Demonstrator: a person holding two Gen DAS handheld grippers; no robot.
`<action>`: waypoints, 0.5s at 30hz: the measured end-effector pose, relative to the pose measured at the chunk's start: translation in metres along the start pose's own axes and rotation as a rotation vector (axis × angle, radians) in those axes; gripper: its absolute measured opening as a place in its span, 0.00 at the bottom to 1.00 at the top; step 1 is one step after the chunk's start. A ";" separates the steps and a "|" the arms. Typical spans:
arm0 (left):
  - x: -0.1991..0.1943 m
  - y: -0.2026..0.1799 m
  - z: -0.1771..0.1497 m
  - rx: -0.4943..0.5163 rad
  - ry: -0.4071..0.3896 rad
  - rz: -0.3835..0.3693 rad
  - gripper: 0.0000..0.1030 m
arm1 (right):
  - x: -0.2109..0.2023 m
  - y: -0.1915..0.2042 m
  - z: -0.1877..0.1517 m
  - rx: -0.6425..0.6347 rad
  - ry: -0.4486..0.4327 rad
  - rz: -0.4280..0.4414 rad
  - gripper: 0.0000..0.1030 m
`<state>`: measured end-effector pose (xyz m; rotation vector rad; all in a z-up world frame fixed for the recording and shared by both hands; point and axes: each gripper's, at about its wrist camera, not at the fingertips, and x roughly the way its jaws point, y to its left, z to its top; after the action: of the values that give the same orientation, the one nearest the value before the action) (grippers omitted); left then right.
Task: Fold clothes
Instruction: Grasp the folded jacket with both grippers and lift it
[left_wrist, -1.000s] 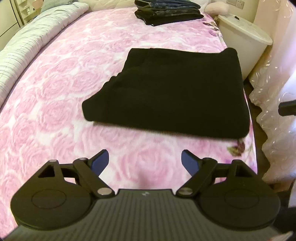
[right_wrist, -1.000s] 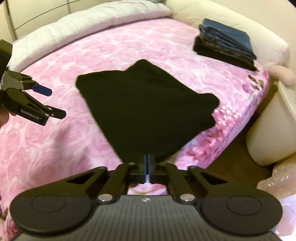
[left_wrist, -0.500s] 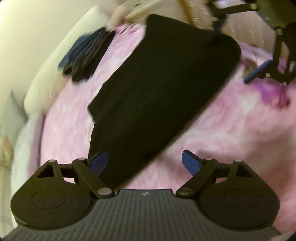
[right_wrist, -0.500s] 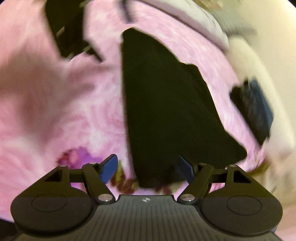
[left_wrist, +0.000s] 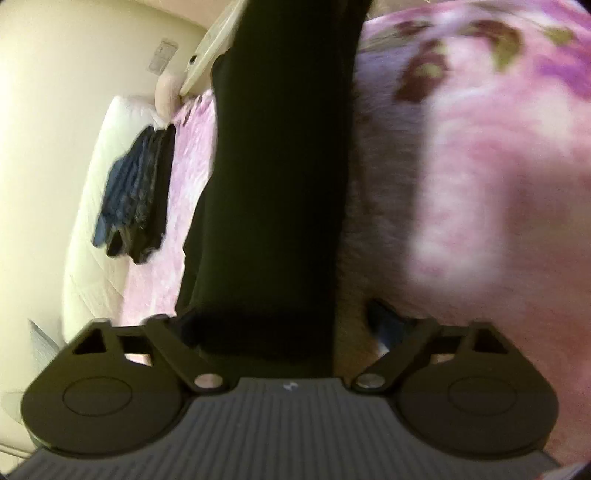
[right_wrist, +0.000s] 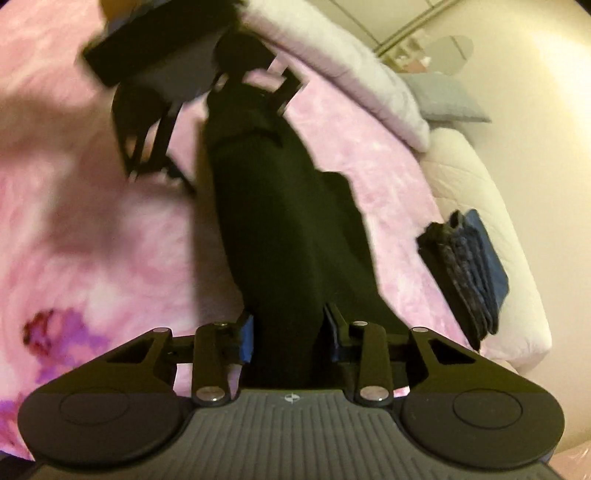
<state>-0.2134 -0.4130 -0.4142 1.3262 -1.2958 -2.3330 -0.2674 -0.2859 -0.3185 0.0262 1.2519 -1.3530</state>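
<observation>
A folded black garment (left_wrist: 280, 177) lies on the pink rose bedspread (left_wrist: 480, 192) and runs as a long dark strip into my left gripper (left_wrist: 284, 332). Its jaws are closing with the garment's edge between them. The right pad (left_wrist: 384, 325) stands clear of the cloth and the left pad is hidden behind it. In the right wrist view the same garment (right_wrist: 291, 221) runs down into my right gripper (right_wrist: 288, 332). Those jaws are closing too, and both blue pads (right_wrist: 245, 332) touch the cloth. My left gripper (right_wrist: 221, 140) shows blurred at the garment's far end.
A stack of folded dark and blue clothes (left_wrist: 136, 195) (right_wrist: 469, 273) sits near the padded white bed end (right_wrist: 491, 206). A white quilt roll (right_wrist: 351, 66) lies along the far side of the bed. A white bin lid (left_wrist: 210, 51) shows beyond the bed's edge.
Both grippers have rolled and dropped from above the bed onto opposite ends of the garment. The right one opened from shut, then narrowed around the cloth; the left one has narrowed too.
</observation>
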 end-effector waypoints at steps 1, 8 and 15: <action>0.003 0.007 0.000 -0.018 0.004 -0.016 0.48 | -0.001 -0.005 0.001 0.009 0.004 0.005 0.33; -0.002 0.036 -0.005 -0.087 -0.032 -0.127 0.41 | 0.010 0.041 0.002 -0.072 0.050 -0.059 0.52; -0.001 0.042 -0.001 -0.076 -0.040 -0.132 0.46 | 0.053 0.073 -0.001 -0.254 0.081 -0.215 0.56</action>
<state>-0.2232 -0.4387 -0.3829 1.3882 -1.1502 -2.4818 -0.2300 -0.2992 -0.3999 -0.2392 1.5218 -1.3758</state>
